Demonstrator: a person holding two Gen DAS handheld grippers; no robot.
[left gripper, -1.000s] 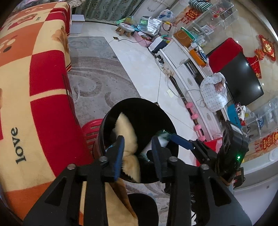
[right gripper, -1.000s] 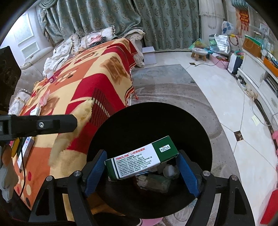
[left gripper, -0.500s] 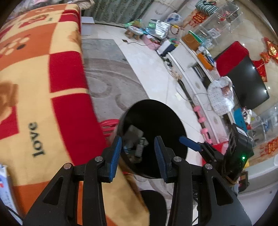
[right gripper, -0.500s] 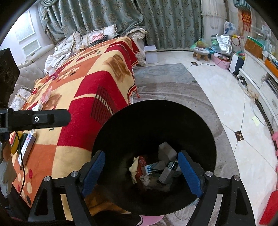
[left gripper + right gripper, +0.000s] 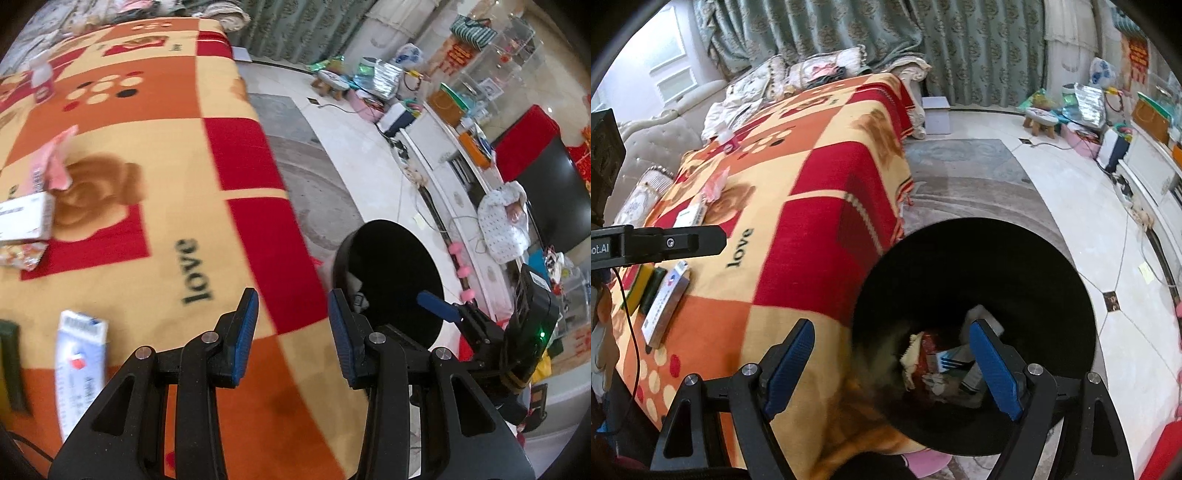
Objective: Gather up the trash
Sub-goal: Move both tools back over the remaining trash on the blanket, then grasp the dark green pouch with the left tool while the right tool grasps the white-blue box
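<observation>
Black bin (image 5: 975, 332) stands upright, mouth up, just beside the blanket-covered tabletop (image 5: 155, 206); inside it lie boxes & wrappers (image 5: 945, 365), jumbled, axes hard to tell in the dark. Flat white box (image 5: 79, 365) lies on the blanket w/ long axis running away from the left tool (image 5: 291, 332), which hovers level over the blanket edge, jaws wide apart, holding nothing. Right tool (image 5: 894, 365) tilts down over the bin mouth, also spread wide & empty.
</observation>
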